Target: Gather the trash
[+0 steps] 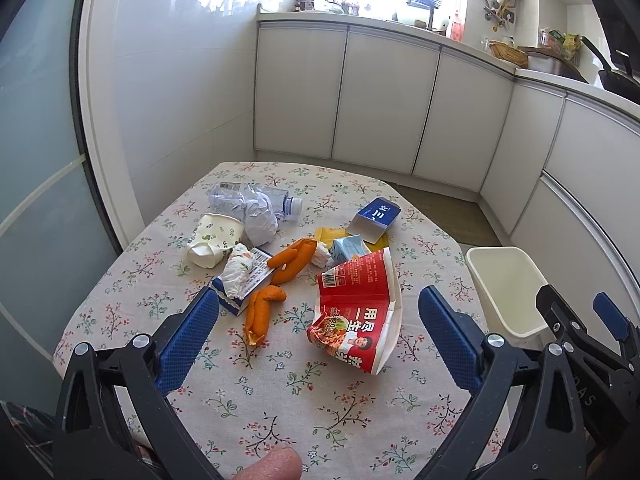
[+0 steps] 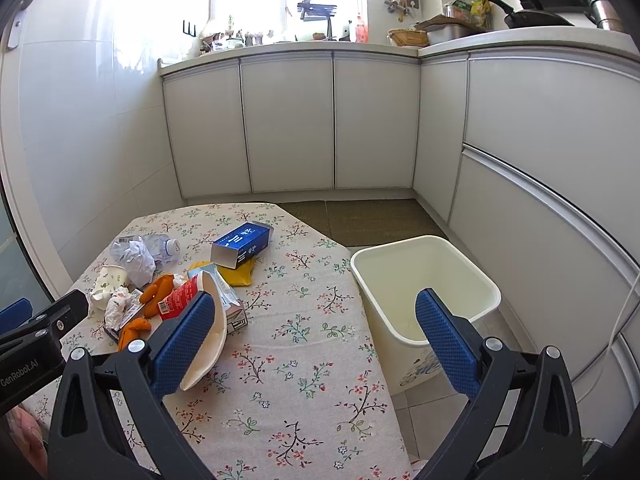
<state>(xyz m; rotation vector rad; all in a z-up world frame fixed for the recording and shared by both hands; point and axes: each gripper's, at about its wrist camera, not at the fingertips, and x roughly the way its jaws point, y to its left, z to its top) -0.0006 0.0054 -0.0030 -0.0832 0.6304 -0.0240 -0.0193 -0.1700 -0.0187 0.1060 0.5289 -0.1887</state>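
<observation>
Covering the worktop [image 1: 280, 408] is a floral cloth; white kitchen cabinets [image 2: 288, 124] run along the back and right walls, with a bright window above them. Trash sits in a loose cluster on the left-centre of the cloth: a crushed plastic bottle [image 1: 256, 200] at the back, a paper cup [image 1: 214, 240] on its side just in front of it, crumpled tissue [image 1: 238, 274] lying on a small flat box, orange peel [image 1: 290, 264] in several pieces, a small light-blue carton [image 1: 350, 250] resting on a yellow packet [image 2: 240, 274], and a dark blue box [image 1: 376, 218] lying open-ended toward the far right. Nearest the cameras is a torn red noodle cup [image 1: 356, 312], on its side, touching the light-blue carton.

A white bin [image 2: 424, 284] stands on the tiled floor just beside the worktop's right edge, its rim a little below the cloth; nothing can be seen inside it.

The left tongs [image 1: 318, 342] hover above the near part of the cloth, spread wide apart, gripping nothing, with the red cup between and beyond the pads. The right tongs [image 2: 316, 338] are also wide apart and empty, straddling the worktop's right edge: left pad over the noodle cup's rim, right pad over the bin. The near and right part of the cloth is bare, and floor lies open between bin and cabinets.
</observation>
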